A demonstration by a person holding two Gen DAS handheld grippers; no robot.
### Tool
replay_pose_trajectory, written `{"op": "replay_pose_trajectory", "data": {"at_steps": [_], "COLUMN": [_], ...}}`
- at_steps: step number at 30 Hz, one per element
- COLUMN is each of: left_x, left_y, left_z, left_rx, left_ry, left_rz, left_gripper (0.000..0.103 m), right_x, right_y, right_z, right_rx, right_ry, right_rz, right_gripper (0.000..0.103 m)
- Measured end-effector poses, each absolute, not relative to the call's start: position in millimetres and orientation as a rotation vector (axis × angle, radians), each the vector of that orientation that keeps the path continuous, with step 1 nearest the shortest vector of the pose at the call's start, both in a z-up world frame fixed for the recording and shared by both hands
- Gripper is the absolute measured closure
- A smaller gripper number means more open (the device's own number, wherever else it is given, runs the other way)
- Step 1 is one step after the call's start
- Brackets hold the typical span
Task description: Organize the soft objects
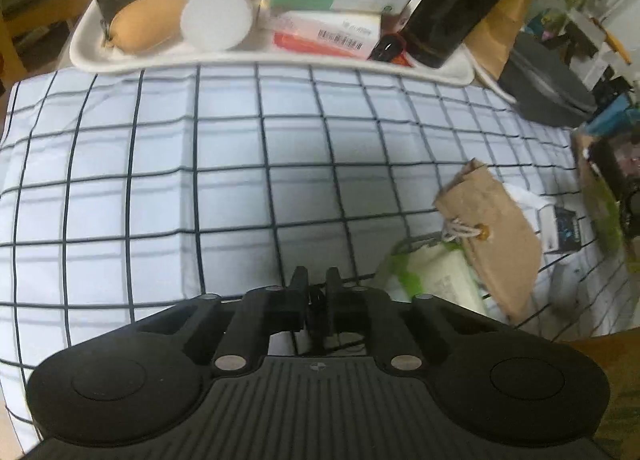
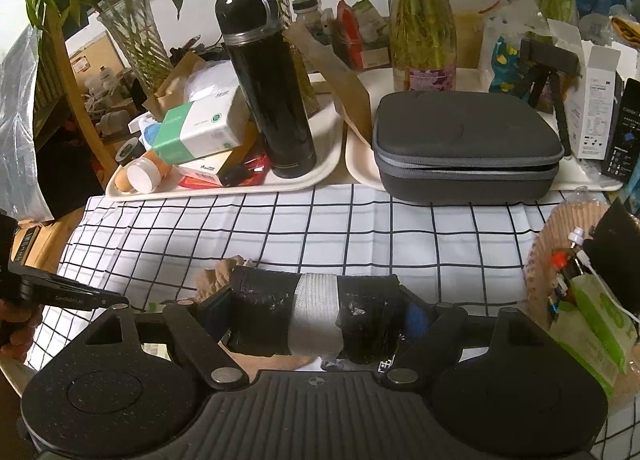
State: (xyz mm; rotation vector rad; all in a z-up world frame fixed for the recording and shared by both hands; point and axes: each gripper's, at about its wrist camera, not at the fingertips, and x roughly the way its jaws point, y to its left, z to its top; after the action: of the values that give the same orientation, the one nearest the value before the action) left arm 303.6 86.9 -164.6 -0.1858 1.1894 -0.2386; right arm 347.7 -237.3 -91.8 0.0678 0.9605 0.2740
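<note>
In the right wrist view my right gripper [image 2: 316,314] stands wide and is shut on a black soft roll [image 2: 264,312] with a white band [image 2: 316,312] around its middle. The roll lies crosswise between the fingers, above the checked cloth [image 2: 320,227]. In the left wrist view my left gripper [image 1: 316,292] is shut low over the checked cloth [image 1: 200,179]. A thin dark bit shows between its pads; I cannot tell what it is. To its right lie a brown drawstring pouch [image 1: 492,236] and a green-and-white packet [image 1: 436,280]. The pouch's top [image 2: 218,280] peeks out behind the roll.
A white tray [image 2: 320,175] at the back holds a black flask [image 2: 268,99], boxes and jars. A grey zip case [image 2: 464,143] sits on a second tray. A woven basket [image 2: 560,227] with small items stands at the right. A hand [image 2: 16,328] holds the left gripper's handle.
</note>
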Motion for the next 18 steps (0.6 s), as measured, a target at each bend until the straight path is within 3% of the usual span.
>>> {"op": "replay_pose_trajectory", "data": {"at_steps": [18], "left_x": [268.5], "left_y": [103.3], "left_z": [-75.1], "left_rx": [-0.199], "left_ry": [0.757], "left_rz": [-0.186], "left_gripper": [0.095], "right_x": [317.5], "right_y": [-258.2], "right_z": [-58.0], "right_rx": [0.194], "right_ry": [0.837], "right_rz": [0.381], "right_gripper": [0.020]}}
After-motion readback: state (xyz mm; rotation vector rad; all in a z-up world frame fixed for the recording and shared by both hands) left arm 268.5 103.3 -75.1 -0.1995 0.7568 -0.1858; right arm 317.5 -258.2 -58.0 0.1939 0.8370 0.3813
